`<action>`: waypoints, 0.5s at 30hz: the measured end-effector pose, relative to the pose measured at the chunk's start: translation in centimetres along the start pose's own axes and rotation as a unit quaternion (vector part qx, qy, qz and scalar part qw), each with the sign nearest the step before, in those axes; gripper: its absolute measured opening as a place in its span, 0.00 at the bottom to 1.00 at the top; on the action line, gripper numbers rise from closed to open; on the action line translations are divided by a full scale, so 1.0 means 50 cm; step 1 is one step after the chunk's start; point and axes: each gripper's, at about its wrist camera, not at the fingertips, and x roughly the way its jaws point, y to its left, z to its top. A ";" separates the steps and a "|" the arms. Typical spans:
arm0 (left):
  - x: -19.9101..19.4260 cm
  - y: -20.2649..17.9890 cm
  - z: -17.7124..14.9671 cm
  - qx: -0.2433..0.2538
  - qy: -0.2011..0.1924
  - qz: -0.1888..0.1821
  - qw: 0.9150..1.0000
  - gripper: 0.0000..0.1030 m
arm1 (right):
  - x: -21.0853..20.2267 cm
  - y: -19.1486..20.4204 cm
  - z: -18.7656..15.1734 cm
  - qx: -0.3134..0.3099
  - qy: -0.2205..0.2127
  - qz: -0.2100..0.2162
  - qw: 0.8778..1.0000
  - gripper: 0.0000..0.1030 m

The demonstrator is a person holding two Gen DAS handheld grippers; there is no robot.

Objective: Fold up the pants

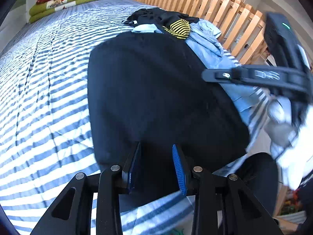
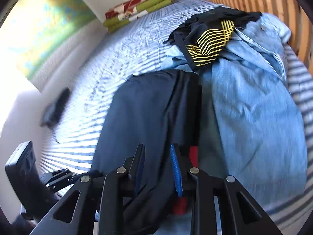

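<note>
The dark pants (image 1: 156, 90) lie flat on the striped bedspread (image 1: 43, 90), filling the middle of the left wrist view, their near edge at the bottom centre of the frame; in the right wrist view they run from the centre down to the bottom, with a pile of light blue denim (image 2: 254, 105) beside them on the right. The left gripper (image 1: 157, 166) has its fingers apart above the near edge, with nothing pinched. The right gripper (image 2: 157, 168) is clamped on a bunched fold of the pants near the bottom centre. The cloth looks soft, limp and light, so it should drape and sag wherever it is not supported, and its smooth weave may slide between the pads. Corners and hems near the bottom edge seem the best places to pinch, taking all layers together.
</note>
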 end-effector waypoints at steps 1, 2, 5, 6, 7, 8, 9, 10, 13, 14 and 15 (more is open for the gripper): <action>0.002 -0.008 -0.008 0.013 -0.012 0.008 1.000 0.36 | 0.022 -0.009 0.006 -0.007 0.007 -0.049 0.999 0.25; 0.001 -0.014 -0.013 0.025 -0.019 0.013 0.999 0.37 | 0.037 -0.019 0.010 -0.006 0.016 -0.061 0.998 0.29; -0.022 -0.014 -0.017 0.021 -0.018 -0.006 1.000 0.37 | 0.019 -0.051 0.014 0.037 0.018 -0.033 0.999 0.35; -0.038 -0.005 -0.016 0.008 -0.021 -0.023 0.999 0.37 | -0.001 -0.048 0.012 0.037 0.007 -0.033 0.999 0.35; -0.050 -0.002 -0.017 0.001 -0.025 -0.035 0.999 0.37 | -0.024 -0.041 0.006 0.032 -0.002 -0.029 0.999 0.35; -0.061 -0.002 -0.017 -0.001 -0.030 -0.044 0.999 0.37 | -0.043 -0.032 -0.003 0.028 -0.005 -0.018 0.999 0.35; -0.068 -0.008 -0.016 0.003 -0.035 -0.048 0.998 0.37 | -0.057 -0.025 -0.010 0.027 -0.006 -0.008 1.000 0.35; -0.069 -0.018 -0.014 0.009 -0.038 -0.051 0.998 0.37 | -0.074 -0.012 -0.022 0.024 -0.007 0.005 1.000 0.35; -0.049 -0.057 -0.010 0.028 -0.039 -0.077 0.996 0.36 | -0.097 0.032 -0.056 0.008 -0.002 0.027 1.000 0.34; -0.039 -0.069 -0.009 0.032 -0.036 -0.084 0.995 0.36 | -0.098 0.043 -0.068 0.001 0.002 0.027 1.000 0.34; -0.021 -0.084 -0.010 0.039 -0.032 -0.088 0.995 0.36 | -0.095 0.050 -0.078 -0.006 0.008 0.021 1.000 0.34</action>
